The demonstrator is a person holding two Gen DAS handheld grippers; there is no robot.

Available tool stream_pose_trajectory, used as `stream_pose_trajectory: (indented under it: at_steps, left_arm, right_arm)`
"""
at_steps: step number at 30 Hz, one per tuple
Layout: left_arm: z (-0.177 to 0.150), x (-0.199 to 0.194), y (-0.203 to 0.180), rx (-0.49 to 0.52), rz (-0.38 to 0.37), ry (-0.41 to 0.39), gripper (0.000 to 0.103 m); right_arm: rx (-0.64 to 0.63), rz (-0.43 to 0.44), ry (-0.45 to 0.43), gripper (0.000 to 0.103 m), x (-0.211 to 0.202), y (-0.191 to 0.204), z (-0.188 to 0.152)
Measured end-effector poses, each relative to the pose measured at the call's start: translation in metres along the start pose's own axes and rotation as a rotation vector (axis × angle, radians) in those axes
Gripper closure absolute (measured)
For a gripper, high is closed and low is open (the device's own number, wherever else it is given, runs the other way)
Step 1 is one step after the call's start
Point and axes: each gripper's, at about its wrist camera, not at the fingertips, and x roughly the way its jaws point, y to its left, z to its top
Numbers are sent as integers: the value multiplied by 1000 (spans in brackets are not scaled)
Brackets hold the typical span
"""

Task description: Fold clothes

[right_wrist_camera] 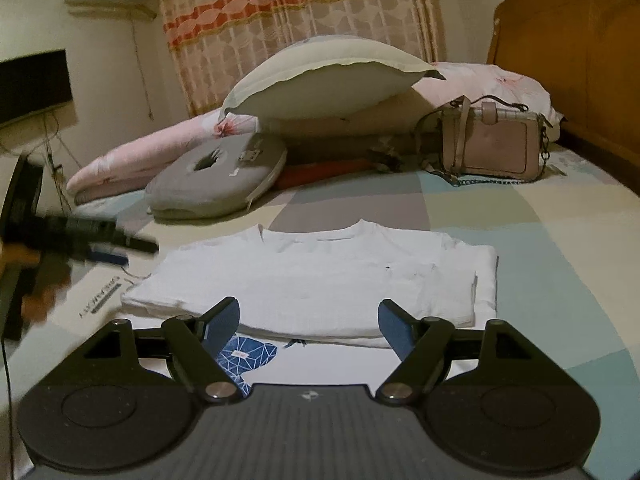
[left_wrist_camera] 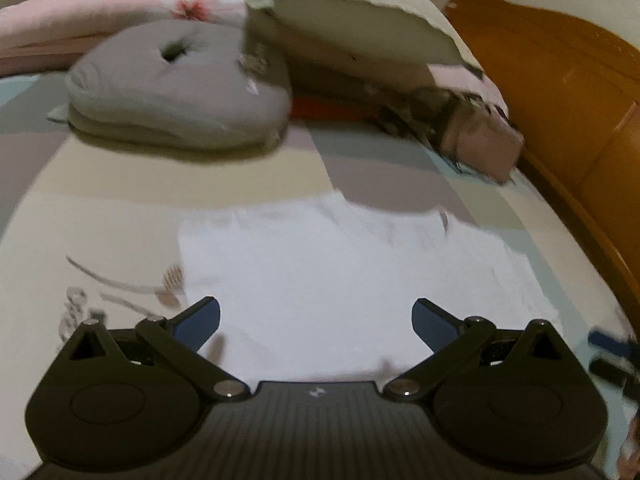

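**Folded white shirt on bed, both grippers clear of it**

Bedding first: the bed [right_wrist_camera: 540, 232] carries a sheet in large blocks of grey, cream, pale blue and beige, and fills most of both views. A wooden headboard [right_wrist_camera: 580, 52] stands along its right side. A patterned curtain [right_wrist_camera: 296, 20] in orange and cream hangs behind the bed in the right wrist view.

At the far end of the bed a cream pillow [right_wrist_camera: 320, 80] lies tilted on top of a pink floral quilt [right_wrist_camera: 132, 152]. A grey round cushion [right_wrist_camera: 216, 184] with a hole in its middle leans against the quilt. A pink handbag [right_wrist_camera: 496, 144] with a chain strap stands upright near the headboard, well apart from the cushion.

The white shirt [right_wrist_camera: 320, 276] lies folded in a flat rectangle in the middle of the bed, collar toward the pillows. A second garment with a blue printed patch [right_wrist_camera: 244, 356] lies under its near edge.

The left gripper [left_wrist_camera: 316, 320] hovers over the white shirt [left_wrist_camera: 320, 276]; its jaws are spread, nothing between them. The picture is blurred. The right gripper [right_wrist_camera: 310, 324] sits at the shirt's near edge, jaws spread wide and empty. The left gripper [right_wrist_camera: 100, 236] shows as a dark blur left of the shirt.
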Motion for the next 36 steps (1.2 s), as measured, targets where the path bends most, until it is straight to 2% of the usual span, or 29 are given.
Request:
stream_pose_trajectory:
  at_steps: [5,9,14,18,24,28,31,33,36]
  left_arm:
    - [-23,17,14,-143,4,86,3]
    - [-19,-5,4,-95,68,73,5]
    - [-5,-52,-19,19,110,11,5]
    - [-9,-77,-46,137,157,5,4]
    - [-69,-64,-88,358,178,16,4]
    - [-113,-45,-105,428,165,30,4]
    - [-135,-38,-108,438,172,40,3]
    - [-145,-45,-103,380,167,10,3]
    - [-153,-58,-92,276,157,26,3]
  right_arm:
    - [41,2,-2,23,0,-9,4]
    - [60,2,-2,22,-2,-15,6]
    - [78,0,19,18,0,-20,5]
    - [85,-6,54,14,5,-23,2]
    - [33,-34,112,11,7,-22,-9]
    - [3,-44,125,10,-1,-29,-18]
    - [-15,-43,133,10,-7,-32,-22]
    - [-34,-42,137,10,-12,-34,-25]
    - [-68,-45,137,9,-20,-34,-29]
